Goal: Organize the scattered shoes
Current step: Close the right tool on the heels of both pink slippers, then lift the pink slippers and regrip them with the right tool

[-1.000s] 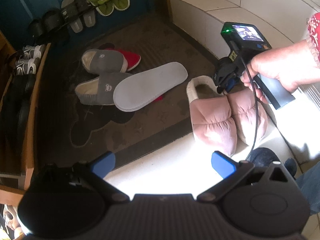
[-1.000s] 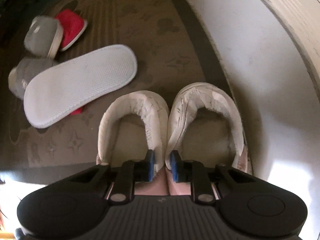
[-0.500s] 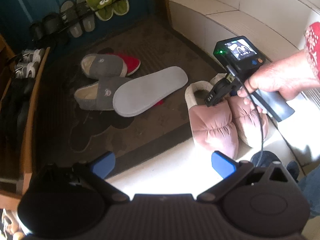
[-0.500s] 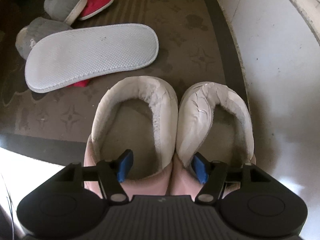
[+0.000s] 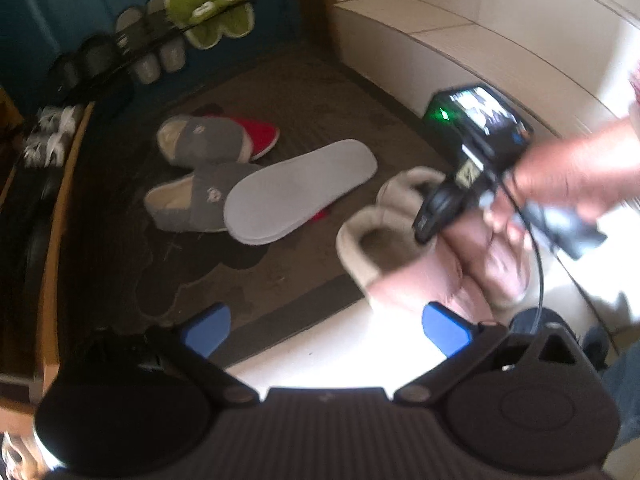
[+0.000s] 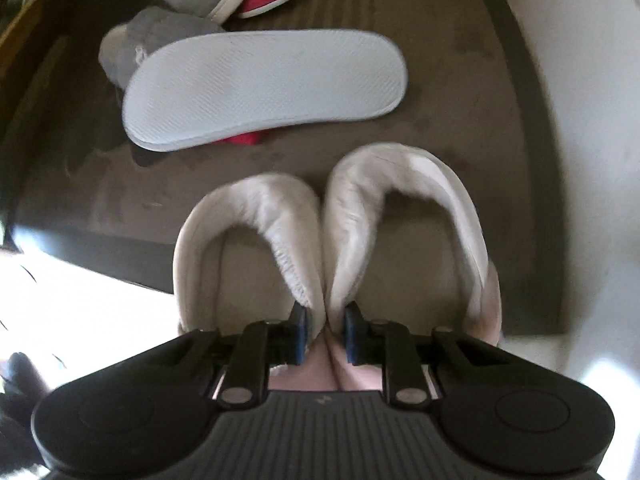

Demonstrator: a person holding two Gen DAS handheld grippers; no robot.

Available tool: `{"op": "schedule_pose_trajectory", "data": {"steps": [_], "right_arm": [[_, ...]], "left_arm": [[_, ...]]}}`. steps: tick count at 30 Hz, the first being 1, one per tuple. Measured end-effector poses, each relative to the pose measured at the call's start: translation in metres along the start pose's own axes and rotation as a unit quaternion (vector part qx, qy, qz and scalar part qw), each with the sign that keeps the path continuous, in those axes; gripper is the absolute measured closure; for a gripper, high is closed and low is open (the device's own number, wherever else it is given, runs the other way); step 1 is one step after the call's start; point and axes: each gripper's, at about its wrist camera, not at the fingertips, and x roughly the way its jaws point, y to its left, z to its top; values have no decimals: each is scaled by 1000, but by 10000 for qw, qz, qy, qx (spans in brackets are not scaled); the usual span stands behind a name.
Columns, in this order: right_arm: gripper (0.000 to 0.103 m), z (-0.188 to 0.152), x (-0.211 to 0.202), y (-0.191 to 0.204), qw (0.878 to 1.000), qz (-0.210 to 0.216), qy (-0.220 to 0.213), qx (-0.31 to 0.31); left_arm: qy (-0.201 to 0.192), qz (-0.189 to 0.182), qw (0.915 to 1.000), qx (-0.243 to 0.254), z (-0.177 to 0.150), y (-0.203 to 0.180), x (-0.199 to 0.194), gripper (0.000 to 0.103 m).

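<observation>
1. Left gripper (image 5: pixel 322 330): jaws spread wide, empty, hovering above the mat edge.
2. Grey slippers (image 5: pixel 196 200), white sole (image 6: pixel 264 88): scattered on the mat (image 6: pixel 460 80).
3. Right gripper (image 6: pixel 323 330): closing on both pink slippers' (image 6: pixel 332 240) adjoining inner walls (lift evenly, keeping the pair pinched together).

Puffy pink quilted-cloth slippers (image 6: pixel 332 240) with cream fleecy lining; textured pale-blue foam sole (image 6: pixel 264 88); matt brown carpet mat (image 6: pixel 460 128).
</observation>
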Motion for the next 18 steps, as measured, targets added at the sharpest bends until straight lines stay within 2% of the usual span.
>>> {"op": "schedule_pose_trajectory", "data": {"steps": [5,8,10,13,14,16,18], "right_arm": [[85,-12,8,26,9956,391,150,839],[84,-16,11,31,9878,657,186,1402],[84,-22,13,34,9793,732,148,1883],[80,-32,18,37,9594,857,206,2680],[77,-34,20,37,9532,907,267,2873],[71,-36,23,45,9540,914,427,2822],[51,-35,20,52,9613,928,489,2547]], "left_arm": [[131,141,9998,-66,-4,7,1,0],[176,160,9997,-4,-10,10,-1,0],[239,152,9996,-24,-15,13,-1,0],[336,214,9992,-99,-23,21,-1,0],[346,253,9990,-137,-25,25,-1,0],[359,285,9987,-232,-29,31,-3,0],[363,275,9984,-347,-31,37,-5,0]]}}
